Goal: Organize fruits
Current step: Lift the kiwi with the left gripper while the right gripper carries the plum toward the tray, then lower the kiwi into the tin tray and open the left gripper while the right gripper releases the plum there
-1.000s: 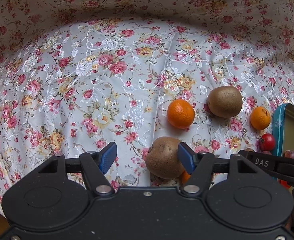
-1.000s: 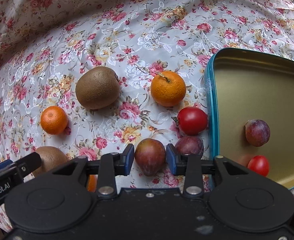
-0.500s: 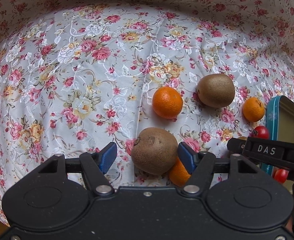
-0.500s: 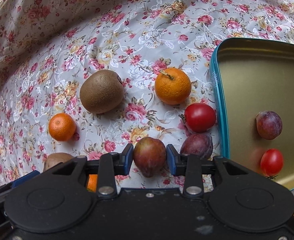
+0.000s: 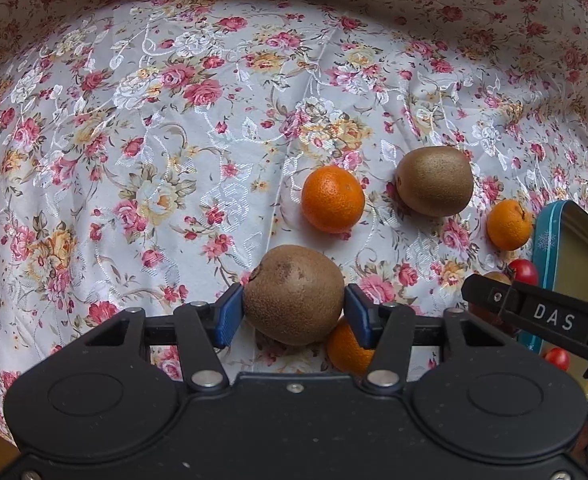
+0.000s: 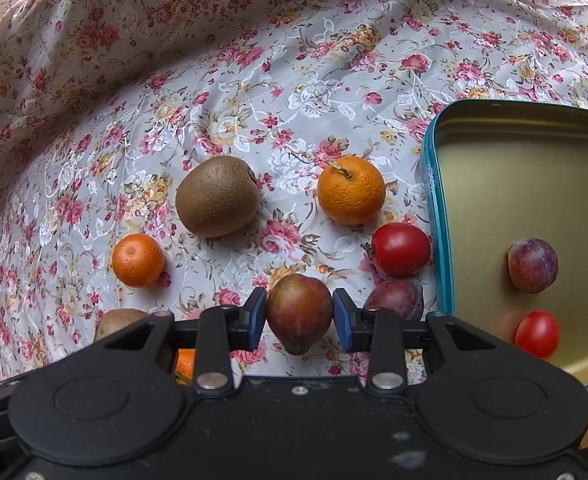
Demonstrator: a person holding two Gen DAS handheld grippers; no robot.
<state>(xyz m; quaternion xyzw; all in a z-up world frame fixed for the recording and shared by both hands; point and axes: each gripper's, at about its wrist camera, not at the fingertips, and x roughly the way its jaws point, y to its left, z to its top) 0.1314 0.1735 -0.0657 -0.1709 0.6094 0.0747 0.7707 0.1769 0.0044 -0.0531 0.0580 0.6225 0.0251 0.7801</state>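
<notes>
In the left wrist view, my left gripper (image 5: 291, 316) has a brown kiwi (image 5: 294, 294) between its blue pads. Its jaws are closing, and both pads touch the kiwi's sides. A mandarin (image 5: 346, 350) lies half hidden under the right finger. In the right wrist view, my right gripper (image 6: 296, 318) is shut on a reddish plum (image 6: 298, 312) just above the cloth. A teal tin (image 6: 440, 220) with a gold inside lies to its right. The tin holds a plum (image 6: 532, 265) and a cherry tomato (image 6: 537, 334).
On the flowered cloth lie a second kiwi (image 6: 217, 196), a stemmed orange (image 6: 351, 190), a small mandarin (image 6: 137, 260), a tomato (image 6: 400, 250) and a dark plum (image 6: 396, 298) beside the tin's edge. The cloth rises in folds at the back.
My left gripper's jaws have drawn in from a wide gap until both pads meet the kiwi. The right gripper has kept the plum and barely shifted.
</notes>
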